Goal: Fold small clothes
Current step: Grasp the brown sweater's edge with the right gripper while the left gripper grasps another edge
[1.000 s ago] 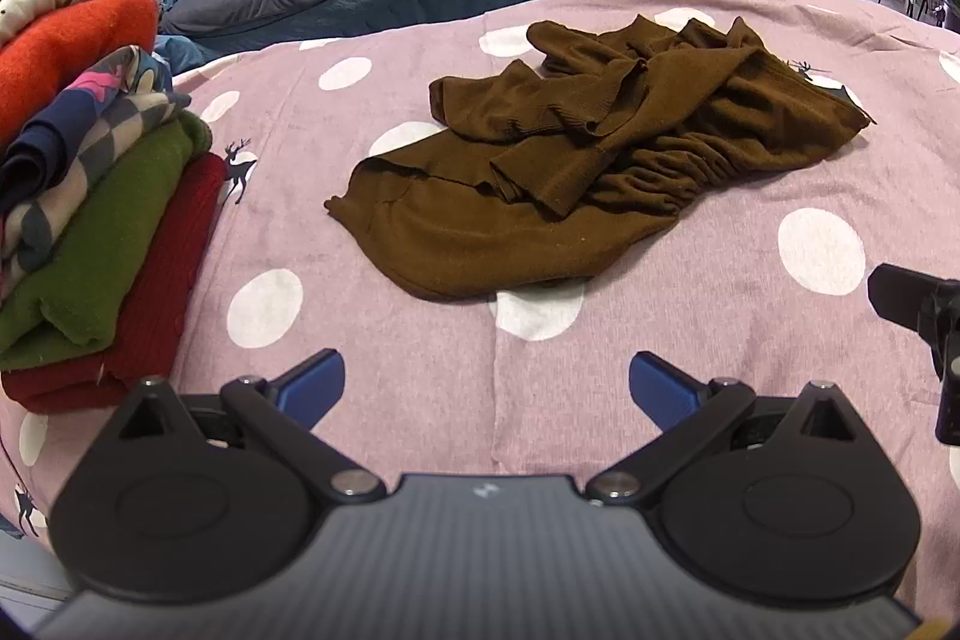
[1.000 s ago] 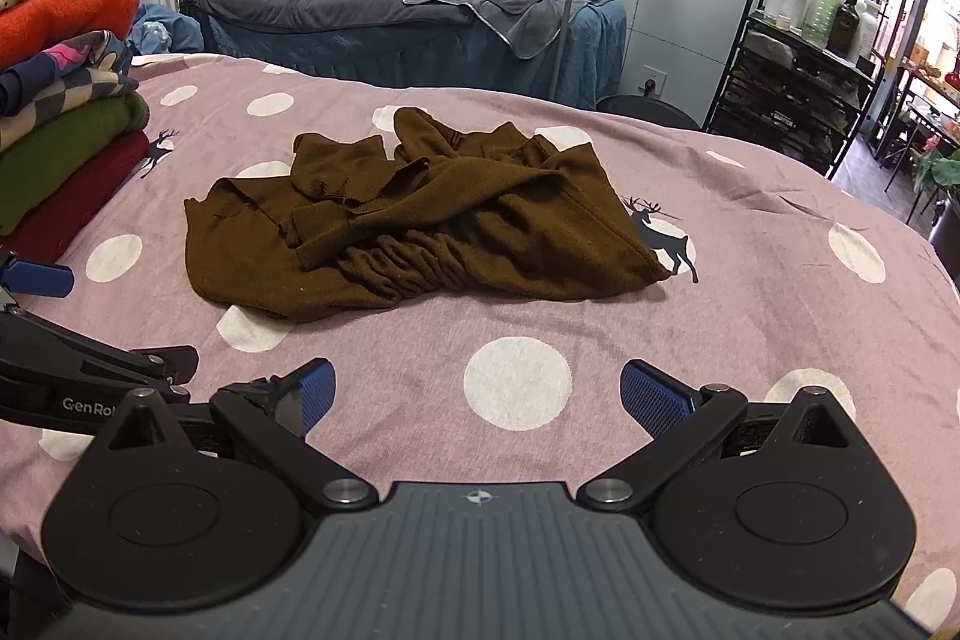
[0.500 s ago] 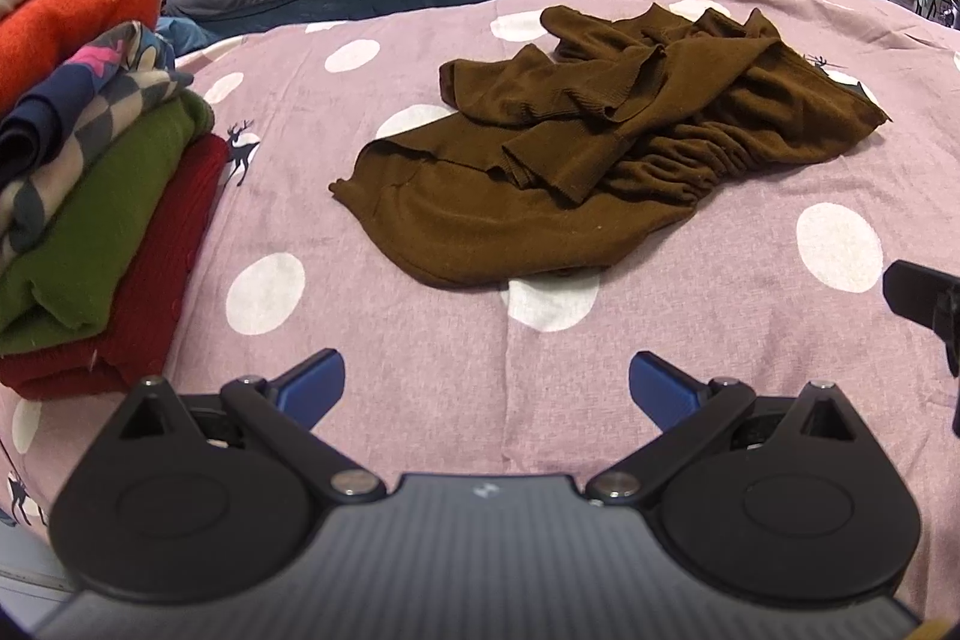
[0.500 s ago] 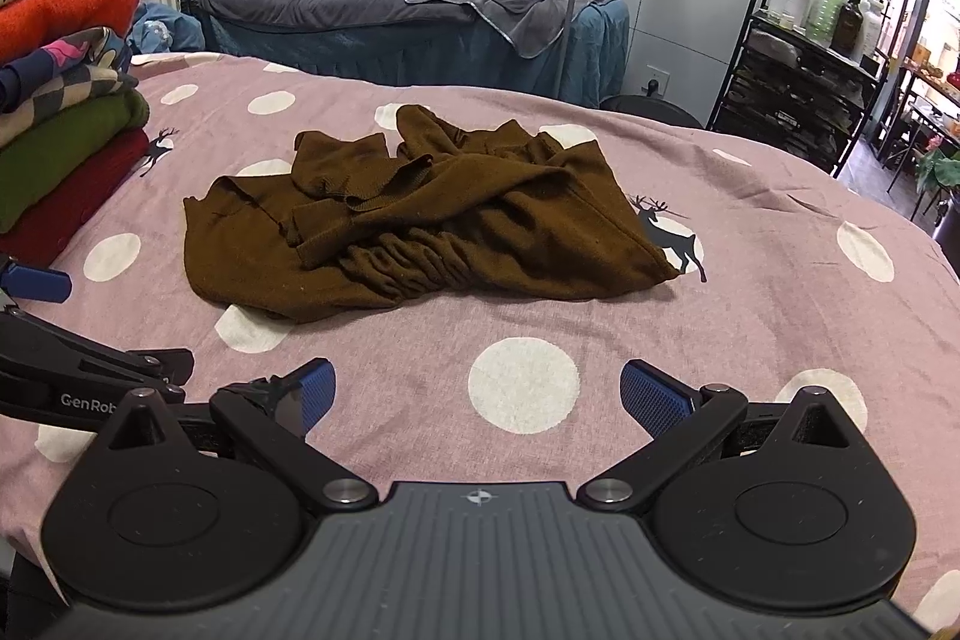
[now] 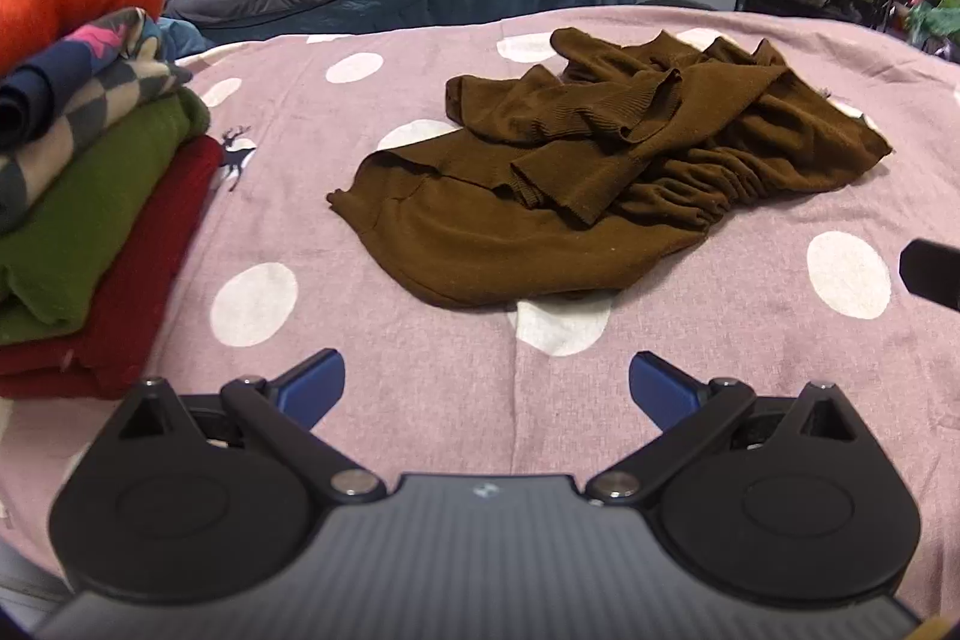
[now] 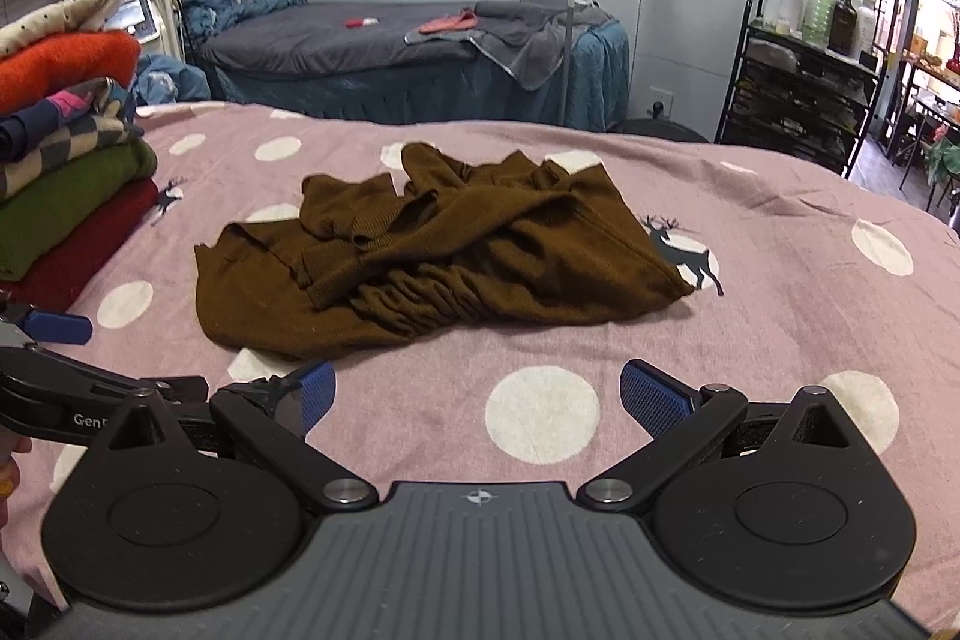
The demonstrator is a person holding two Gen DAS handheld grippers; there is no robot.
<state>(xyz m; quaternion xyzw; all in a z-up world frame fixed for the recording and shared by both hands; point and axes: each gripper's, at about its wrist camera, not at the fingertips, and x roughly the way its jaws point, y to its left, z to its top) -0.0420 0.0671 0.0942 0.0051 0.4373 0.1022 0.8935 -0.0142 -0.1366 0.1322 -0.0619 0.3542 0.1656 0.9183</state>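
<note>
- L gripper (image 5: pixel 486 388) spread wide, empty, low over pink dotted bedspread (image 5: pixel 780 376)
- brown garment (image 5: pixel 576 196) crumpled ahead, ctr, apart from fingertips
- folded stack (image 5: pixel 90 172) at left: red bottom, green, checked, orange
- R gripper (image 5: pixel 933 271) tip at right edge

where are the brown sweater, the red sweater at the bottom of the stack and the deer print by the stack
brown sweater (image 5: pixel 528 244), left wrist view, flat front panel
red sweater (image 5: pixel 144 268), left wrist view, top face
deer print (image 5: pixel 235 155), left wrist view, body
</note>
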